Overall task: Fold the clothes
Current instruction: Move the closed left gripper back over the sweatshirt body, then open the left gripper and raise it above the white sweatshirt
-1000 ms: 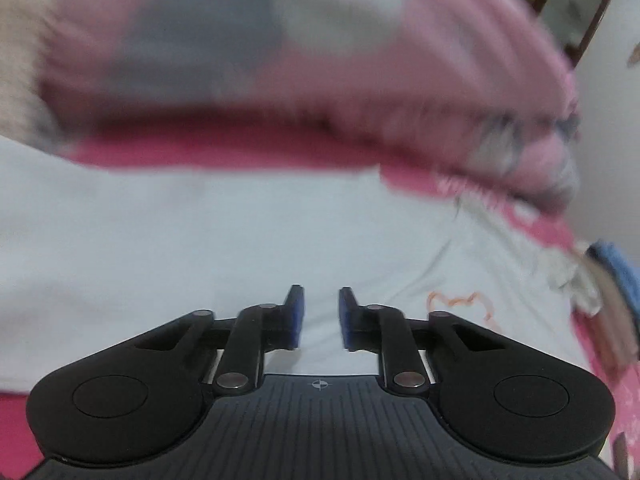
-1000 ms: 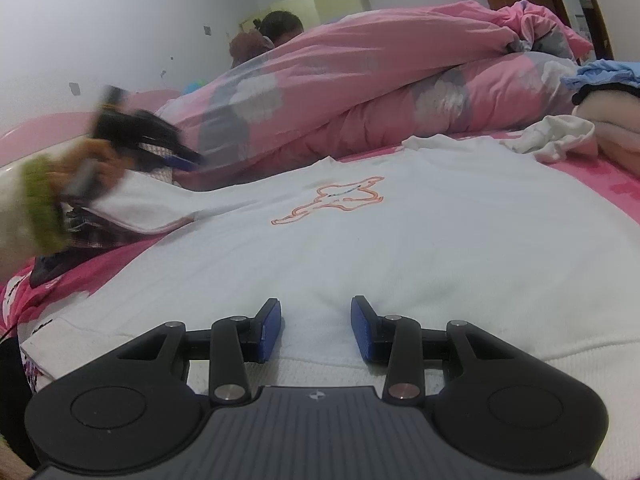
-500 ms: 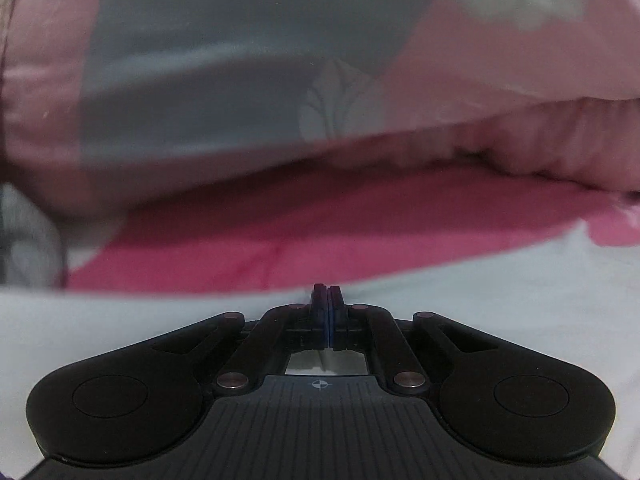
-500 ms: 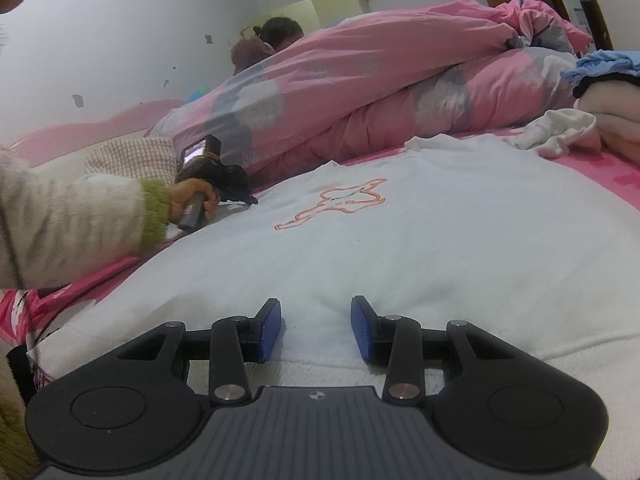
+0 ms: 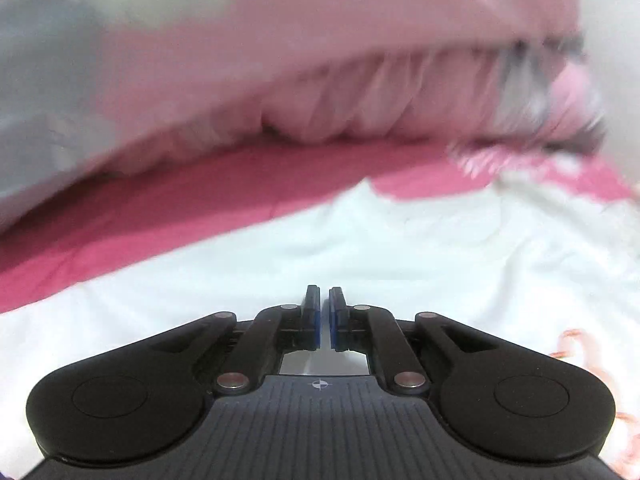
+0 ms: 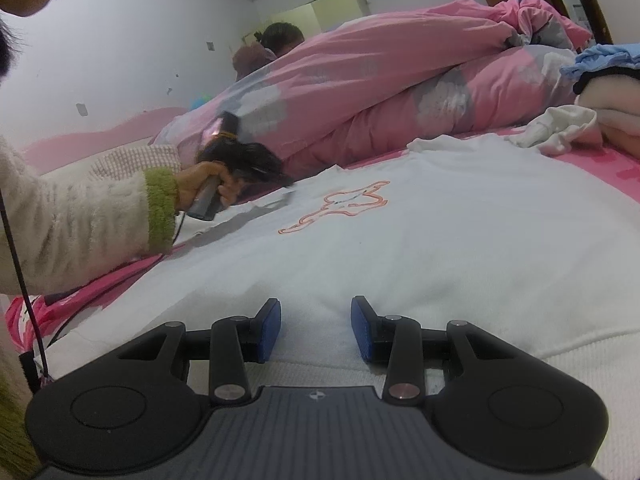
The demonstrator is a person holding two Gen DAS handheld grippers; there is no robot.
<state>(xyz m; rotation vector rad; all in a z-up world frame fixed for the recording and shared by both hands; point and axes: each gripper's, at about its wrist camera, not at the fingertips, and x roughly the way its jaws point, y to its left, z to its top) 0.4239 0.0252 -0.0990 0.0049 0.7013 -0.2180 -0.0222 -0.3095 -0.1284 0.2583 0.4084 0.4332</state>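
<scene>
A: Sweatshirt (image 6: 420, 240) first: where do we have it?

B: We have it spread flat on the pink bedsheet (image 6: 592, 164), white, with an orange outline print (image 6: 336, 206) on its chest. Its ribbed hem lies just under our right gripper (image 6: 316, 326).

A: And how does that gripper stand?

B: Its blue pads (image 6: 269, 330) stand apart, with a low ridge of the white fabric between them. We cannot tell from this view whether the pads press on it.

A: What of our left gripper (image 5: 324, 316)?

B: Its jaws are drawn together, only a thin slit left between the pads. It hangs over the white cloth (image 5: 400, 248) near the garment's far edge, where the bedsheet (image 5: 200, 200) shows. We see no fabric caught in the slit, though the view is blurred.

A: Do we see it from the other side too?

B: Yes: our left hand (image 6: 208, 188), in a cream sleeve with a green cuff (image 6: 160, 208), holds it by the sweatshirt's left edge, just before the pink duvet (image 6: 380, 80).
</scene>
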